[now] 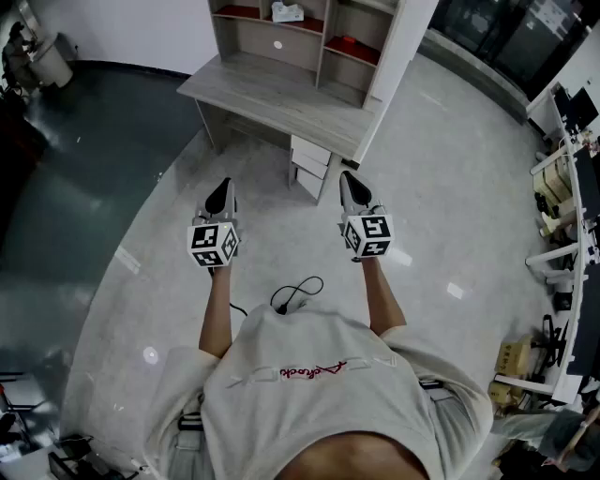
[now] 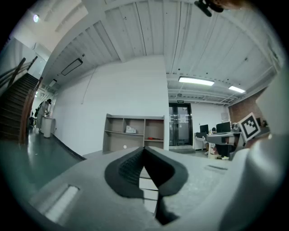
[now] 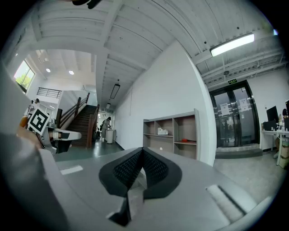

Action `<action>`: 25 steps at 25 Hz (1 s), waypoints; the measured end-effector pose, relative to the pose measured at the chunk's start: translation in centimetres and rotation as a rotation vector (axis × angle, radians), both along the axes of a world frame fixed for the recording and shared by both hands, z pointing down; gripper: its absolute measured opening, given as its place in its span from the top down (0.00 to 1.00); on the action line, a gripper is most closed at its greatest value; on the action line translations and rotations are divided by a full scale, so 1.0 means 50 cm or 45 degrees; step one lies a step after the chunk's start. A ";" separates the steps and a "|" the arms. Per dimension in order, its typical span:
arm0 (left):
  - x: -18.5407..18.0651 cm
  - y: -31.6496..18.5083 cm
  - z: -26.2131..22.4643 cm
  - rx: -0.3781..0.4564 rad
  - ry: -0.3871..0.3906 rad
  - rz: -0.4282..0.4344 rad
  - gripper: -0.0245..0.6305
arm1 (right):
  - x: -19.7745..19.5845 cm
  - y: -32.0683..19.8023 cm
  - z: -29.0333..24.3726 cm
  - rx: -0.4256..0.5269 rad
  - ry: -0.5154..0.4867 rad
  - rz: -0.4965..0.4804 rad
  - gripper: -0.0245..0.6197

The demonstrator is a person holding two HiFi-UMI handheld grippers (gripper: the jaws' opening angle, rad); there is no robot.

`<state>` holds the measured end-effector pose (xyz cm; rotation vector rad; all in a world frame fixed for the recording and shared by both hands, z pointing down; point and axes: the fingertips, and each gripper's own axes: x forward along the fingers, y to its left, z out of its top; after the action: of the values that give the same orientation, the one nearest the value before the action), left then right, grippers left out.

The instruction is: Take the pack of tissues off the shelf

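Person standing on a pale glossy floor (image 1: pixel 450 187), facing a light wood-grain desk (image 1: pixel 272 89); an open shelf unit (image 1: pixel 253 37) of the same wood stands along the desk's far edge. Left gripper (image 1: pixel 224 184) and right gripper (image 1: pixel 345 176) are held level, side by side, well short of the desk's near edge, both pointing toward it. The left gripper's fingers (image 2: pixel 128 169) are pressed together at the tips, with nothing between them; the right gripper's fingers (image 3: pixel 156 169) are likewise pressed together and empty. White pack of tissues (image 1: pixel 287 12) lying on a shelf board in an upper compartment near the middle of the unit, just left of the compartment holding a flat red item (image 1: pixel 352 47); well apart from both grippers. White drawers (image 1: pixel 309 159) below the desk's right end; black cable (image 1: pixel 298 291) on the floor by the person.
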<state>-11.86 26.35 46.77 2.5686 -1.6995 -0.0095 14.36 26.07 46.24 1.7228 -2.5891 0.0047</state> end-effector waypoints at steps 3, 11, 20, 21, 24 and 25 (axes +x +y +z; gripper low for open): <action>0.007 0.004 0.002 -0.004 0.011 -0.007 0.96 | 0.004 0.002 0.004 -0.008 0.004 -0.009 0.95; 0.039 -0.010 0.002 -0.017 0.003 -0.011 0.96 | 0.034 -0.012 0.005 -0.012 -0.007 -0.028 0.95; 0.096 -0.019 0.007 0.001 -0.036 -0.037 0.96 | 0.089 -0.025 0.022 -0.006 -0.039 -0.057 0.95; 0.102 -0.021 0.009 0.003 -0.040 -0.040 0.96 | 0.095 -0.030 0.027 -0.010 -0.040 -0.059 0.95; 0.109 -0.023 0.018 -0.001 -0.046 -0.055 0.96 | 0.100 -0.037 0.042 -0.022 -0.043 -0.081 0.95; 0.111 -0.021 0.020 -0.004 -0.050 -0.063 0.96 | 0.100 -0.037 0.045 -0.026 -0.042 -0.093 0.95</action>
<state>-6.31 25.30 47.77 2.5405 -1.7740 0.0411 19.34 24.25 48.48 1.6342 -2.6643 0.0578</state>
